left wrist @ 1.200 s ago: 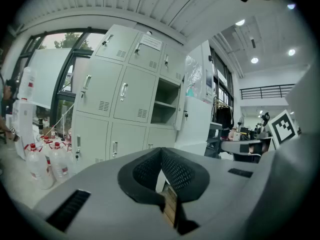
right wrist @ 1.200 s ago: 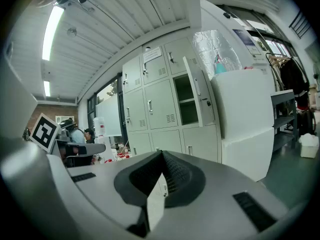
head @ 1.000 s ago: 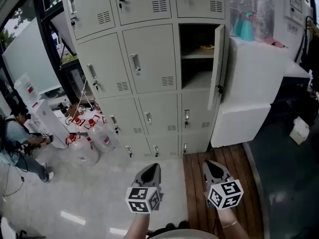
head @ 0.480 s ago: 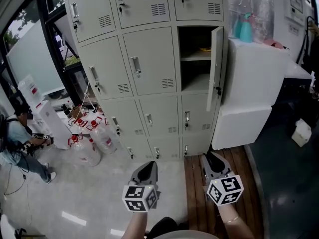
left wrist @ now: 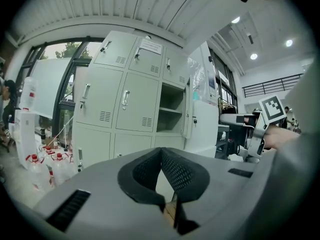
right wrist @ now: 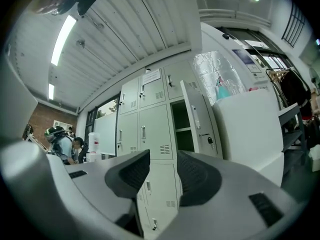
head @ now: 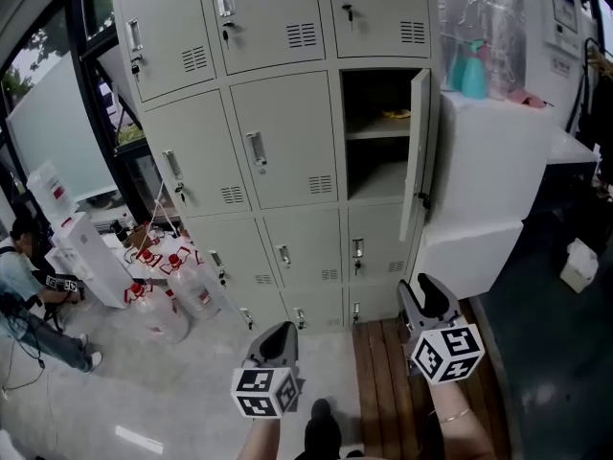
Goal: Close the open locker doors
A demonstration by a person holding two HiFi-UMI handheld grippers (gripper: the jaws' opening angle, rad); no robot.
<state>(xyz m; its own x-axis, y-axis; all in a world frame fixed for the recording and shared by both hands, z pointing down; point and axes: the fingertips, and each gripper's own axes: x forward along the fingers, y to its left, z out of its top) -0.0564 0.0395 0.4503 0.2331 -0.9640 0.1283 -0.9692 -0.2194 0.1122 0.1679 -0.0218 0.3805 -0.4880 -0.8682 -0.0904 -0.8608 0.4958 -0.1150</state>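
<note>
A grey bank of lockers [head: 278, 132] stands ahead. One door [head: 416, 151] in the right column hangs open, swung out to the right, baring a dark compartment with a shelf [head: 375, 132]. The same open door [right wrist: 196, 119] is seen in the right gripper view and, smaller, as the door [left wrist: 187, 115] in the left gripper view. My left gripper [head: 280, 333] is low and left of centre, well short of the lockers, its pads [left wrist: 161, 150] shut and empty. My right gripper [head: 431, 290], below the open door, has just been opening; its jaws [right wrist: 163, 156] stand apart with nothing between them.
Large water bottles [head: 187, 290] and a white dispenser [head: 91, 257] stand on the floor left of the lockers, near a crouching person [head: 24, 286]. A white cabinet [head: 484, 180] with a teal spray bottle [head: 474, 65] abuts the lockers' right side. Wooden decking [head: 378, 381] lies underfoot.
Both grippers moved forward toward the lockers, the right one rising more. The right gripper's jaws went from shut to apart. The left gripper stayed shut.
</note>
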